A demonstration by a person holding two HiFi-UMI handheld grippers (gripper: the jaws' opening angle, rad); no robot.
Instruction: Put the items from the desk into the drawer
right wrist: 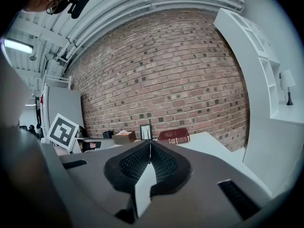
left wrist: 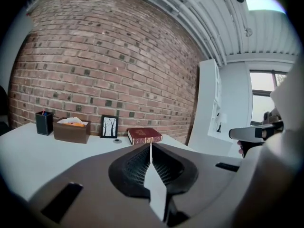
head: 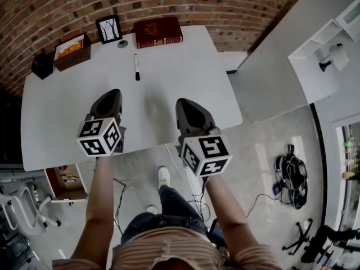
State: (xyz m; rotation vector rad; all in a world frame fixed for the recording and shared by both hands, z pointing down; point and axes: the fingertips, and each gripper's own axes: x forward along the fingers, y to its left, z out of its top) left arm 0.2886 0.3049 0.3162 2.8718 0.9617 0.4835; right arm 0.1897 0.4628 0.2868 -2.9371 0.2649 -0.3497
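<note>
Head view: a dark red book [head: 158,32] with gold print lies at the far edge of the white bench [head: 50,117], against the brick wall [head: 225,4]. Left of the book stand a framed tree picture [head: 109,28], a brown box [head: 72,51] with orange contents and, furthest left, a black cup [head: 42,64]. A black marker [head: 136,67] lies nearer than the book. The left tongs [head: 113,93] and the right tongs [head: 183,102] hang over the bench's near half, well apart from the book. The floor [head: 259,151] is grey.

Left gripper view: the tongs are clenched on nothing, and the book sits just beyond their tips.

Right gripper view: these tongs are clenched and empty too. White shelving [right wrist: 266,80] rises right of the book.
</note>
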